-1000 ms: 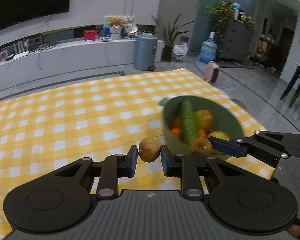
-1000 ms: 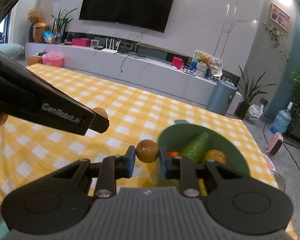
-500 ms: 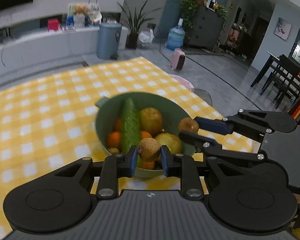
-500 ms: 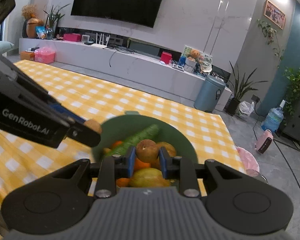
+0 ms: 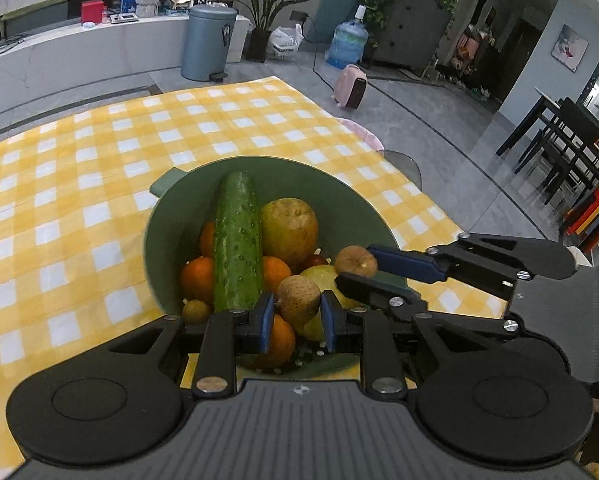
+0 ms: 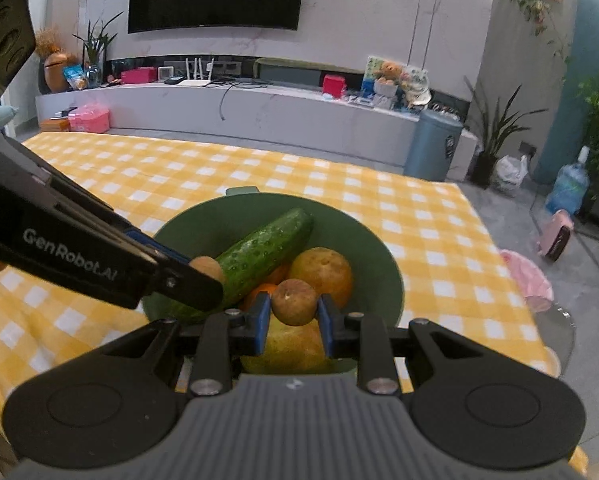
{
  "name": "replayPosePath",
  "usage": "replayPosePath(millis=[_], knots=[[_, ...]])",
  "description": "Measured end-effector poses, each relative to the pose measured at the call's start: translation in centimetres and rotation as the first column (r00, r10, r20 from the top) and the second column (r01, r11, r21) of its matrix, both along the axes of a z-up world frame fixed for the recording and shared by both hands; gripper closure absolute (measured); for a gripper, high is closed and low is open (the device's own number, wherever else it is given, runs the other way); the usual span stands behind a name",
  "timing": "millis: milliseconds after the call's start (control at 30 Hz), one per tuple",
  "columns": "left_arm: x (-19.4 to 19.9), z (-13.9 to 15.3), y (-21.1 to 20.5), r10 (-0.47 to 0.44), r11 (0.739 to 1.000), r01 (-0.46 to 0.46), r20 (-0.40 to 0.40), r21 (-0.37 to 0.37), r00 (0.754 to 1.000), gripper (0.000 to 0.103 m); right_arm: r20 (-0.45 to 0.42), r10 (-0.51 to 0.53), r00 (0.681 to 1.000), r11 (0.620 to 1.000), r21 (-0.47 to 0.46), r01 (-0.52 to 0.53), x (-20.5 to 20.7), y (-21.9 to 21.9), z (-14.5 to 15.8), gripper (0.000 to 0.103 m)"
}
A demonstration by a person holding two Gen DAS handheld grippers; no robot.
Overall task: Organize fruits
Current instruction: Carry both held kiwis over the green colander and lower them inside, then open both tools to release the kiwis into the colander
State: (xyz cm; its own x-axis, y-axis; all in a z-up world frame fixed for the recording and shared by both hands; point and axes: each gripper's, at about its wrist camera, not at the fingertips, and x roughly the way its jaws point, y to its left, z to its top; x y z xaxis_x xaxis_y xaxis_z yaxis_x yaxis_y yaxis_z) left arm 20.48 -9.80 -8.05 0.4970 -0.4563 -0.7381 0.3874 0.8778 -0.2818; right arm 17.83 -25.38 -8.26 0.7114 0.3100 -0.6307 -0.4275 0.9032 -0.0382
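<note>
1. Two small brown round fruits, one in each claw. They look light, firm and thin-shelled, with a dry, matte skin that should not slip. This is a judgement from their look only. The best hold is across the widest part, which is where the pads sit now.
2. Left claw (image 5: 297, 312): nearly closed, blue pads pressed on either side of the left brown fruit (image 5: 298, 299). It hangs over the near side of the green bowl (image 5: 167, 216), above an orange (image 5: 279, 340).
3. Right claw (image 6: 293, 317): nearly closed, gripping the right brown fruit (image 6: 294, 302) over the bowl's near edge, above a yellowish fruit (image 6: 295, 346).
4. The bowl stands on the yellow-checked tabletop (image 5: 79, 184) and already holds a cucumber (image 5: 237, 240), oranges and a large pear-like fruit (image 5: 289, 230).
5. A gentle release should do, since a drop onto the pile could let a round fruit roll out.
</note>
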Motion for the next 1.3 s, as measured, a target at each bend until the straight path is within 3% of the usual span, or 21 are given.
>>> replayPosePath(millis=[200,367,633,867,1033,1300], knots=[[0.9,0.0,-1.5,-0.069,0.99,0.065,0.03,0.125,0.997,0.076,-0.081,-0.008,0.997,0.995,0.098,0.016,3.0,-1.6,-1.2,0.081],[1.8,-0.6,-2.3,-0.093,0.981,0.086,0.031,0.174,0.995,0.075,-0.116,-0.019,0.993,0.99,0.14,0.035,4.6,-1.3,-1.6,0.081],[2.2,-0.5,-2.3,-0.104,0.982,0.097,0.035,0.164,0.994,0.075,-0.144,-0.008,0.99,0.988,0.154,0.031,4.8,-1.3,-2.3,0.08],[2.0,-0.5,-2.7,-0.104,0.978,0.095,0.038,0.186,0.994,0.075,-0.12,-0.037,0.992,0.986,0.157,0.056,3.6,-2.0,-1.2,0.076],[1.7,-0.6,-3.2,-0.114,0.971,0.101,0.046,0.215,0.992,0.061,-0.109,-0.067,0.992,0.988,0.132,0.081,2.2,-2.6,-0.8,0.072],[0.4,1.2,-2.8,-0.108,0.973,0.095,0.049,0.211,0.993,0.058,-0.093,-0.074,0.993,0.986,0.145,0.087,1.1,-3.3,0.8,0.067]])
